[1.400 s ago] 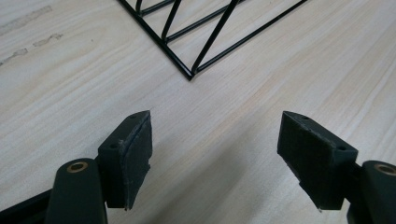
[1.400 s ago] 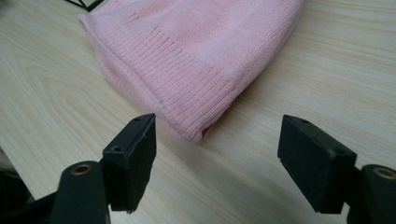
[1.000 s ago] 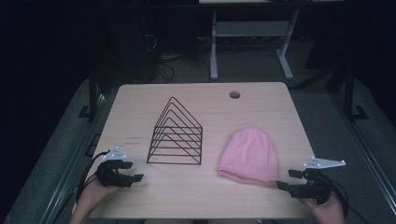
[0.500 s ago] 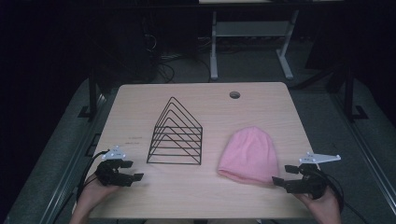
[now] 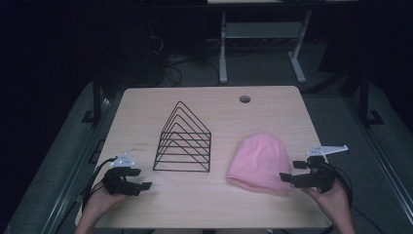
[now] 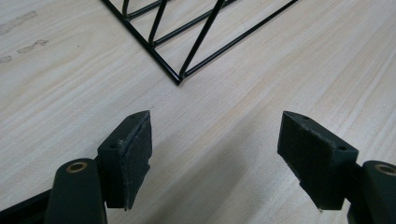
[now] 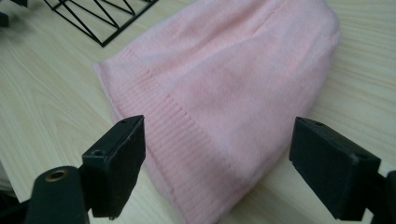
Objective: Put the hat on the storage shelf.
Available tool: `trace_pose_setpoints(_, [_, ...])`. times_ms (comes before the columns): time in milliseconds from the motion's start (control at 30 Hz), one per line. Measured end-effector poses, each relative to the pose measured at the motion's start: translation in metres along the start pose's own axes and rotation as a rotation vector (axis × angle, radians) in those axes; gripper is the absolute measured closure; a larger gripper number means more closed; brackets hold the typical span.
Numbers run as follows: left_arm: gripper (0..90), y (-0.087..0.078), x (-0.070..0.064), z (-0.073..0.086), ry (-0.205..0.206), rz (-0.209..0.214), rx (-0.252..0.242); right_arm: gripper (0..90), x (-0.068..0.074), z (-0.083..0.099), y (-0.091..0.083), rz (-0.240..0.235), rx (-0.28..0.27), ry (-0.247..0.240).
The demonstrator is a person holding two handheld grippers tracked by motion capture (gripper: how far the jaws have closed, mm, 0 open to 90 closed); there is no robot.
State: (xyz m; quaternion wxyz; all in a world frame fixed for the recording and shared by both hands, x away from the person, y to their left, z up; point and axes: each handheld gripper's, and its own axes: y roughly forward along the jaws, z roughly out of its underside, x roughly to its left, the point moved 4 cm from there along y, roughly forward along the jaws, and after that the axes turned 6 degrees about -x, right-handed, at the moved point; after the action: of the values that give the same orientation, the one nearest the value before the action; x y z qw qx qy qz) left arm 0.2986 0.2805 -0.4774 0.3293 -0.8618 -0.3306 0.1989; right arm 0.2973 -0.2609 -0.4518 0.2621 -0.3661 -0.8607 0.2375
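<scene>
The pale wood-grain counter [image 5: 214,112] carries everything, with a small round hole [image 5: 245,99] near its far edge. Left of centre stands the black wire rack of nested triangular frames [image 5: 182,141], upright on its rectangular base; one base corner shows in the left gripper view. To its right, apart from it, the pink knitted beanie [image 5: 260,162] lies flat, its ribbed cuff toward the person. The right claw [image 5: 288,178] sits at the beanie's near right corner, jaws spread wide and holding nothing; in the right gripper view the ribbed cuff lies between them. The left claw [image 5: 142,185] hovers near the counter's front left, also spread wide and empty, pointing toward the rack's near corner.
</scene>
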Motion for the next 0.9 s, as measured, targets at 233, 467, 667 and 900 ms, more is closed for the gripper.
trace_pose_setpoints(233, [26.4, 0.000, 0.001, 0.000, 0.004, 0.000, 0.000, 17.9, -0.011, -0.017, 0.010, -0.006, 0.023, 0.004])
trace_pose_setpoints(467, [26.4, 0.001, 0.000, 0.000, -0.005, 0.003, -0.007, 17.7, -0.018, -0.029, 0.017, -0.012, 0.037, 0.005])
trace_pose_setpoints(667, [26.4, 0.000, 0.001, 0.000, -0.003, 0.004, -0.007, 17.2, -0.022, -0.041, 0.024, -0.012, 0.061, 0.003])
trace_pose_setpoints(900, [26.4, -0.002, 0.002, 0.000, -0.003, 0.003, -0.002, 17.2, -0.026, -0.058, 0.037, -0.006, 0.109, -0.008])
